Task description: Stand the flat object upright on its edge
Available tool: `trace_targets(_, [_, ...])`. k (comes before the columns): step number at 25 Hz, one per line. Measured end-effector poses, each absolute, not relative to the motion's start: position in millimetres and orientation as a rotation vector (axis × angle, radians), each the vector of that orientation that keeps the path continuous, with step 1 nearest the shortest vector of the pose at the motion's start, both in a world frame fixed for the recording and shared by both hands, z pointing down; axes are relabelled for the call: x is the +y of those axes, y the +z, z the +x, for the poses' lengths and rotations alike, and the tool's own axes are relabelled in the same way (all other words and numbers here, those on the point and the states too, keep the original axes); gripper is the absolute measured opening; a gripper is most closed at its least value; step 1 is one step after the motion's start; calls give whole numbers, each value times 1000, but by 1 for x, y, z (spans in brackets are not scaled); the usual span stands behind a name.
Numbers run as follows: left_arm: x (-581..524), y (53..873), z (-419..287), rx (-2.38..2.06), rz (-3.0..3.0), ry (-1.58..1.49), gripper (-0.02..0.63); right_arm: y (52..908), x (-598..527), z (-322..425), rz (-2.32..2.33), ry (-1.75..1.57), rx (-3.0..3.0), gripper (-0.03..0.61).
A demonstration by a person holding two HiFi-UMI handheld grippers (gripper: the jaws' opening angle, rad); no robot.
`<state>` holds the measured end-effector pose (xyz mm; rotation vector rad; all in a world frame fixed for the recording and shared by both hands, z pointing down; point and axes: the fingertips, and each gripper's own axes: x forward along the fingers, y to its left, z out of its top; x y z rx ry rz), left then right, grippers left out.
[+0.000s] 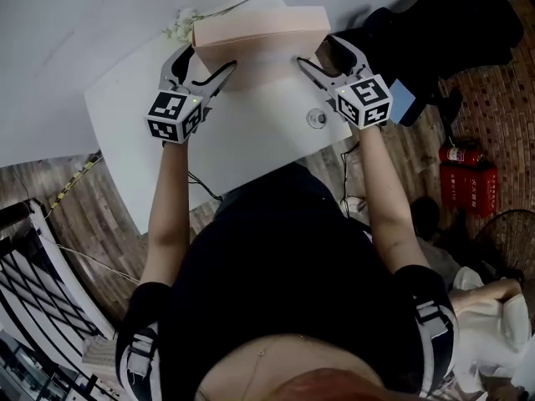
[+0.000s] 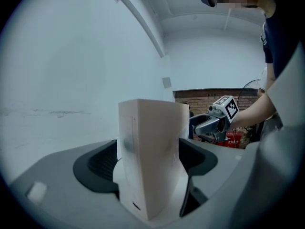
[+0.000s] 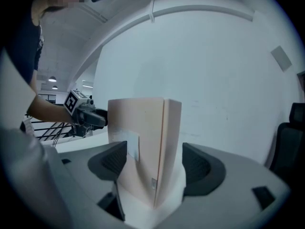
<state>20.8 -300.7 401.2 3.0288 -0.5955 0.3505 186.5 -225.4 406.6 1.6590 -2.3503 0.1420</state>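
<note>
**Clerk:** Entry one, the flat object. Where is it recorded?

**Keeper:** Flat box (image 1: 261, 36), pale pink-beige. It is recorded at the far part of the white desk (image 1: 251, 149), stood on a long edge. Its broad face is turned toward the person and its narrow top edge is seen from above.

**Clerk:** And the grippers?

**Keeper:** Left gripper (image 2: 148, 162): jaws spread wide, one to each side of the box's left end. The dark pads are set beside the faces and no pinch is seen. Right gripper (image 3: 155, 163): likewise spread, astride the right end, with a sliver of gap shown at one pad. Nothing is held by either.

**Clerk:** Which step is in hand?

**Keeper:** It is judged to be the letting-go. The box is taken to be upright and left to its own balance, so the task is reckoned nearly complete.

**Clerk:** What is called for next?

**Keeper:** A clean withdrawal. Both grippers are to be drawn back off the ends and kept wide, so that no pad is dragged along a face. The footing is presumed narrow, and a nudge could lay the box flat again.

**Clerk:** Other entries?

**Keeper:** A small round fitting (image 1: 316, 118) is set in the desk near the right gripper. A sprig of pale flowers (image 1: 180, 25) is noted behind the box's left end. A red fire extinguisher (image 1: 458, 153) is noted on the floor at the right. None is touched.
</note>
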Motion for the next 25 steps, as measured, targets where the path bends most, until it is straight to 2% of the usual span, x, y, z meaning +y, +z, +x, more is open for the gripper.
trace_targets(25, [-292,327,18,-722,3128,145,387,335,-226,181,1792,-66,-2418,327])
